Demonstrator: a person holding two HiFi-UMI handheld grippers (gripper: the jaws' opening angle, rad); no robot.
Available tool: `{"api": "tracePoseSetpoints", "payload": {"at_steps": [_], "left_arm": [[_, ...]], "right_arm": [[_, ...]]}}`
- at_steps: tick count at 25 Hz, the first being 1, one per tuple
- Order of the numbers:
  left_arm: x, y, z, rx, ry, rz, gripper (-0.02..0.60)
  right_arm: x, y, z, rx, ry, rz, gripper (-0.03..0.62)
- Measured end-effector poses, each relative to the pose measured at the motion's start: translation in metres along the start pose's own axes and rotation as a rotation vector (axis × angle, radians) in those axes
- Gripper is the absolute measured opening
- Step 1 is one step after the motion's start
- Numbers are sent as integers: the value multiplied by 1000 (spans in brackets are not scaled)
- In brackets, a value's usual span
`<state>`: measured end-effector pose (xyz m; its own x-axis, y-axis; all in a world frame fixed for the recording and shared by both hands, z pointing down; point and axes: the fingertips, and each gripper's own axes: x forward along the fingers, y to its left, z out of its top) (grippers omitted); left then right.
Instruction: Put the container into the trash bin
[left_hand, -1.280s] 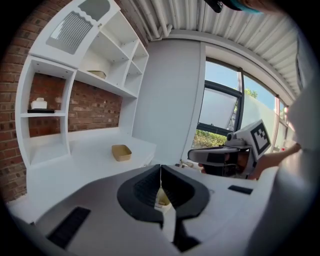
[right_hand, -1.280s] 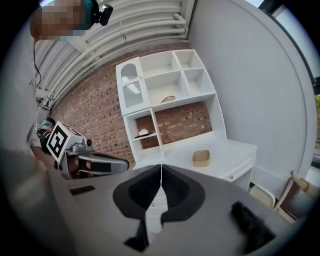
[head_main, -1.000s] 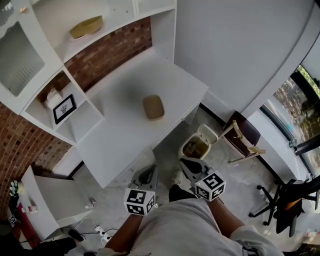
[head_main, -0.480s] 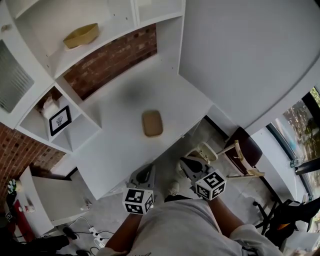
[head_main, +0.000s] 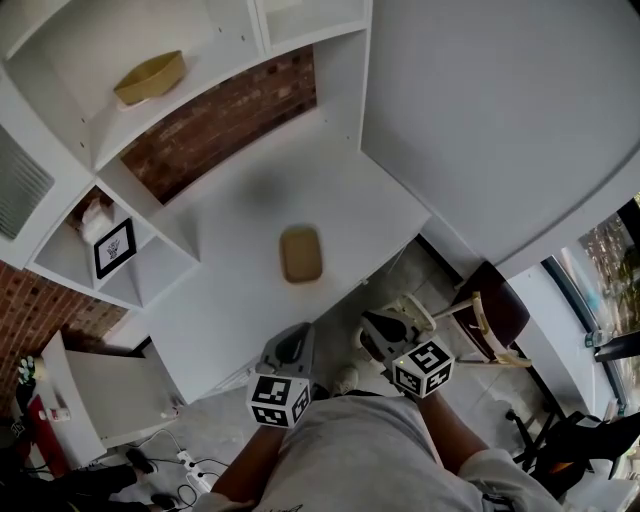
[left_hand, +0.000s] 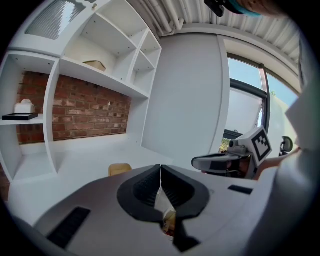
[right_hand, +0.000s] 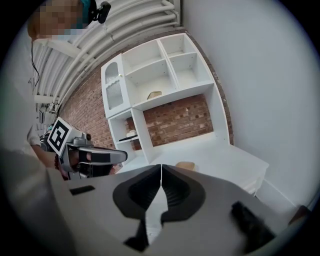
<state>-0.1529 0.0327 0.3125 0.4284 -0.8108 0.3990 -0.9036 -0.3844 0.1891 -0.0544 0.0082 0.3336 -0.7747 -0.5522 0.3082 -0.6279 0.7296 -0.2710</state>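
Note:
A tan, rounded container (head_main: 301, 255) lies on the white desk (head_main: 230, 290), and nothing touches it. Both grippers hover short of the desk's front edge, over the floor. My left gripper (head_main: 291, 343) is shut and holds nothing; in its own view the container (left_hand: 120, 169) lies ahead, left of the jaw tips. My right gripper (head_main: 381, 328) is shut and empty too, and its view has the container (right_hand: 185, 165) just beyond the tips. The white trash bin (head_main: 418, 308) stands on the floor right of the desk, mostly hidden behind the right gripper.
A white shelf unit against a brick wall holds a yellow bowl (head_main: 148, 76) and a small framed picture (head_main: 113, 247). A wooden chair (head_main: 490, 320) stands right of the bin. Cables and a power strip (head_main: 150, 468) lie on the floor at lower left.
Both grippers have moved forward toward the desk's front edge. The desk and container have come nearer in the head view. The right gripper now covers more of the bin.

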Motion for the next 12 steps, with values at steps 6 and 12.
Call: {"api": "tracePoseSetpoints", "payload": {"at_steps": [6,12], "left_arm": [[5,9,-4,-7,28,-3,15],[18,22,-1,-10,51,-28,15]], "right_arm": [[8,-1,1,23,2,0,29],[22,-7,6,49,2,-21,29]]}}
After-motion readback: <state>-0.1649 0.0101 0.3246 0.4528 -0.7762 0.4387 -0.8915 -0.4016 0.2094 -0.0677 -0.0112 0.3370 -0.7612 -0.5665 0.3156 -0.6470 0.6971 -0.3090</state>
